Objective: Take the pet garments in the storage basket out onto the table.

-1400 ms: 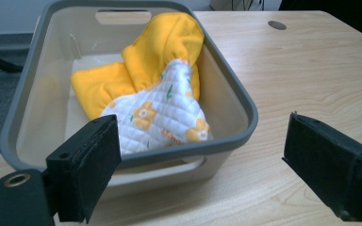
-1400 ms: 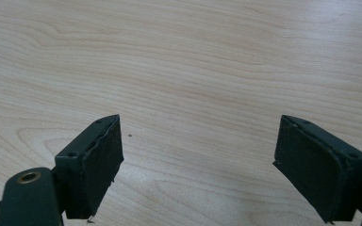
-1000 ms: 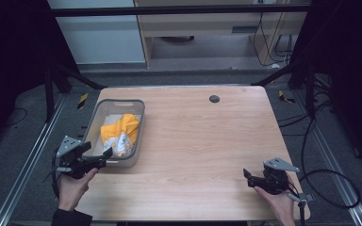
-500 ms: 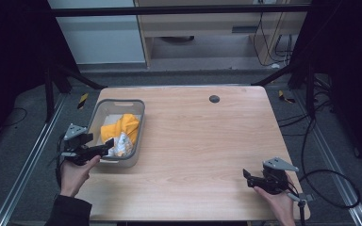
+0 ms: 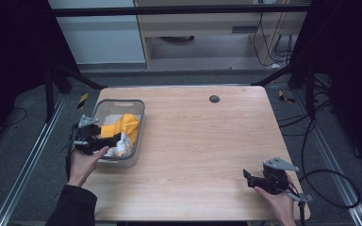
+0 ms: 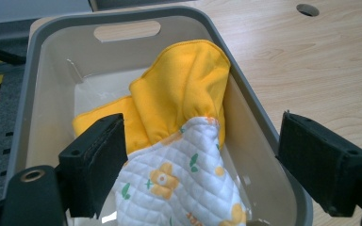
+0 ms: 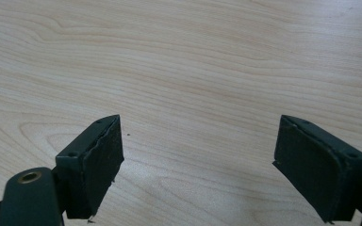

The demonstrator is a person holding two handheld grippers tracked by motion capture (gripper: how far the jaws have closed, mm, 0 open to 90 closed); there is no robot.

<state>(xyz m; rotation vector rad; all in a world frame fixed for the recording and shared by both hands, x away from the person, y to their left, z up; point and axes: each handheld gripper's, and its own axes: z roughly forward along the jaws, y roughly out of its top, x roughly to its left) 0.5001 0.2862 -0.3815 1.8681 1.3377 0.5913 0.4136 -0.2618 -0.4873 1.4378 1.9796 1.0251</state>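
- Your left gripper (image 5: 104, 141) sits over the near end of the grey bin (image 5: 104, 104), which stands at the left edge of the table (image 5: 207, 141), about midway along that edge.
- Its jaws are spread wide. In the left gripper view they stand one to each side of the cloth bundle (image 6: 179, 155): the left jaw is inside the bin beside the fabric, the right jaw is over or outside the bin's right wall. Neither pad presses the cloth.
- The bundle lies in the bin (image 6: 47, 70), heaped toward its right wall and near end. It has an orange part (image 6: 179, 84) farther in and a white quilted part (image 6: 179, 183) printed with orange flowers and green leaves nearer the jaws.
- The orange part leans on the bin's right wall and rises about to the rim. The far left corner of the bin floor is bare.
- Your left hand (image 5: 86, 162) grips the tool from the table's near side, with the forearm coming in at the near left corner.
- Your right gripper (image 5: 257, 179) is by the near right corner of the table, well apart from the bin.
- Its jaws are also spread wide, with bare wood (image 7: 193, 70) between them in the right gripper view. They hold nothing.
- A small dark round hole (image 5: 214, 99) sits in the tabletop near the far edge, right of the bin.
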